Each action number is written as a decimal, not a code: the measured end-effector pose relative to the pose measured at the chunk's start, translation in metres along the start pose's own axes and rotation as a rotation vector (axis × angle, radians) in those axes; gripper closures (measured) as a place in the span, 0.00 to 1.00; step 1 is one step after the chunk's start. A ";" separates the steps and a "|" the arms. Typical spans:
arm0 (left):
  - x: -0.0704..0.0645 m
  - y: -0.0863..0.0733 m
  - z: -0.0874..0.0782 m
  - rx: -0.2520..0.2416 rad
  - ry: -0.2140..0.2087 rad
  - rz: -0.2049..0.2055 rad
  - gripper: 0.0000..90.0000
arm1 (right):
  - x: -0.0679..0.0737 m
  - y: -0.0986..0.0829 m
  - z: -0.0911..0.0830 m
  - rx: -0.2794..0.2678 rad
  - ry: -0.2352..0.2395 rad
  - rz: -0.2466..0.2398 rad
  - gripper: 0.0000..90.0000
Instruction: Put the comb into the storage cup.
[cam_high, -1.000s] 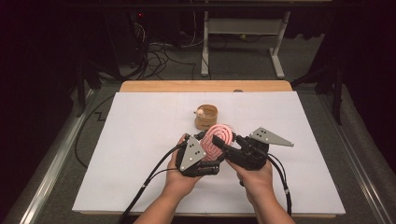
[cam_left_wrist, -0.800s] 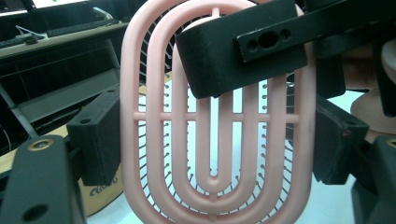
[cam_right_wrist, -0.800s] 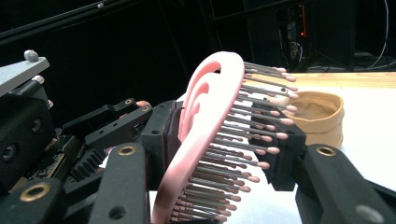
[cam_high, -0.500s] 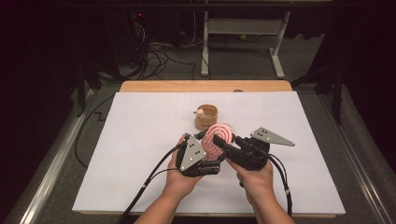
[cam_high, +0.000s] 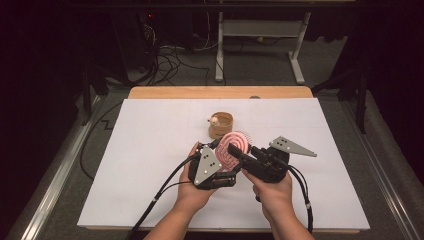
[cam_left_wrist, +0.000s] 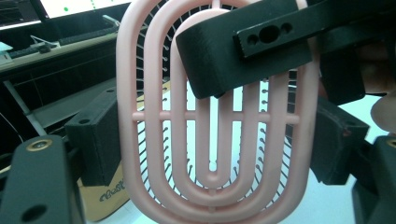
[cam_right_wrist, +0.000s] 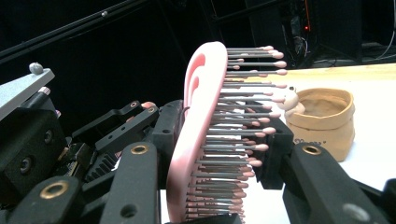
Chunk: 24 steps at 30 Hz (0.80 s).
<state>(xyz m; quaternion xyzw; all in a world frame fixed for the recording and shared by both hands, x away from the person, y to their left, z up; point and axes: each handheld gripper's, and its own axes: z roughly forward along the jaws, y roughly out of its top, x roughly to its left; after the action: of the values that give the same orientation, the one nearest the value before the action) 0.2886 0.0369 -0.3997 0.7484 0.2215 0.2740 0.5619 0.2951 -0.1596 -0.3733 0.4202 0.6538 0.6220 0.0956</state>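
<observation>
**Two grippers on one pink brush head, held above the table**

High view: the pink brush head (cam_high: 234, 146) sits just right of frame centre, lifted off the white table (cam_high: 150, 150), with the left gripper (cam_high: 216, 161) at its lower left and the right gripper (cam_high: 239, 152) at its lower right. A small tan pot (cam_high: 221, 125) stands just behind it.

Left gripper view: the ribbed oval back (cam_left_wrist: 212, 121) faces the camera between this gripper's own jaws, which stand at its two edges; judged clenched on it. The right gripper's jaw crosses the upper right.

Right gripper view: the brush (cam_right_wrist: 201, 135) stands edge-on at centre, bristles (cam_right_wrist: 243, 116) pointing right, jaws flanking it; whether they press I cannot tell.

Handling, judged: light, stiff plastic frame, springy bristles. Grip the rim, not the pins.
</observation>
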 end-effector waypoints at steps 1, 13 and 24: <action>0.000 0.000 0.000 0.001 0.002 0.005 0.22 | 0.000 0.000 0.000 0.001 -0.001 0.003 0.68; -0.002 0.000 0.002 0.009 -0.010 -0.023 0.21 | 0.002 0.000 -0.001 -0.001 -0.013 -0.010 0.71; -0.001 0.000 0.002 -0.004 -0.045 -0.044 0.20 | 0.005 0.001 -0.003 -0.016 -0.007 -0.039 0.72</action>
<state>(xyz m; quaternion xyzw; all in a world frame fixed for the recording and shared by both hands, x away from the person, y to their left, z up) 0.2896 0.0348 -0.4002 0.7483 0.2247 0.2452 0.5740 0.2907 -0.1589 -0.3698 0.4088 0.6566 0.6236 0.1132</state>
